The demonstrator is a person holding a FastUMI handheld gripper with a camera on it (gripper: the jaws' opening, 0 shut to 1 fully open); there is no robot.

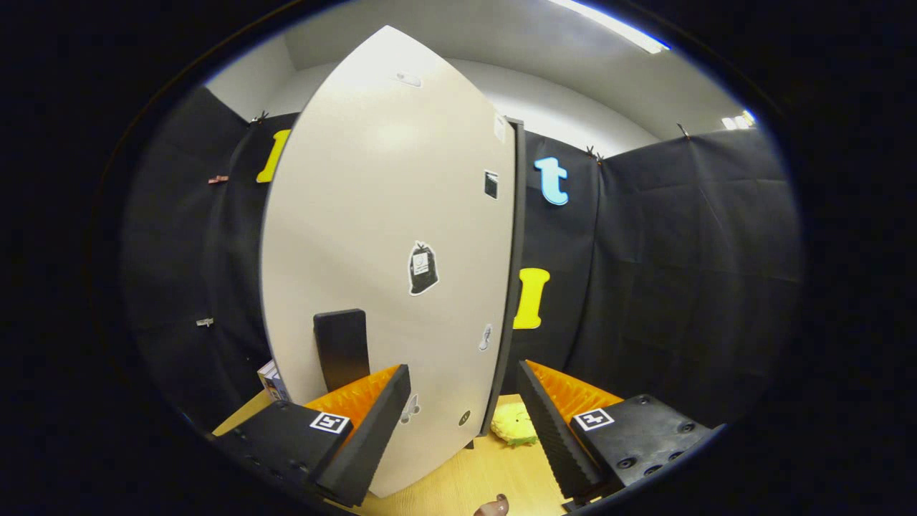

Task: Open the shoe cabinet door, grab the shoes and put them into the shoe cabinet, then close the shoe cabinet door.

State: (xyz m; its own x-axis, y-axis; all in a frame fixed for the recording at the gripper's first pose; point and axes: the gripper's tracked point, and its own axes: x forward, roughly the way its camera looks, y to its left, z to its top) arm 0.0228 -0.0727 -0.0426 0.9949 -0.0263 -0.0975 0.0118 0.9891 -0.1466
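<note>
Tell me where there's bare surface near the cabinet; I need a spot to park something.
Bare wood lies between the open claw fingers, just before the cabinet door's lower edge. It's crowded beyond the right finger by a yellow soft item, and left of the door by a small box.

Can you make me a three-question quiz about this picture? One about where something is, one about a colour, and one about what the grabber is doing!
1. Where is the fluffy shoe?
A. on the floor beside the door's edge
B. pinched between the fingers
C. on top of the door

2. What colour is the handle on the door?
A. white
B. black
C. red

3. How is the gripper?
A. shut on the handle
B. shut on the shoe
C. open, holding nothing

Answers:
1. A, it lies on the wooden floor past the door's edge.
2. B, it is a dark block on the pale door.
3. C, its fingers stand wide apart with the door's edge between them.
</note>
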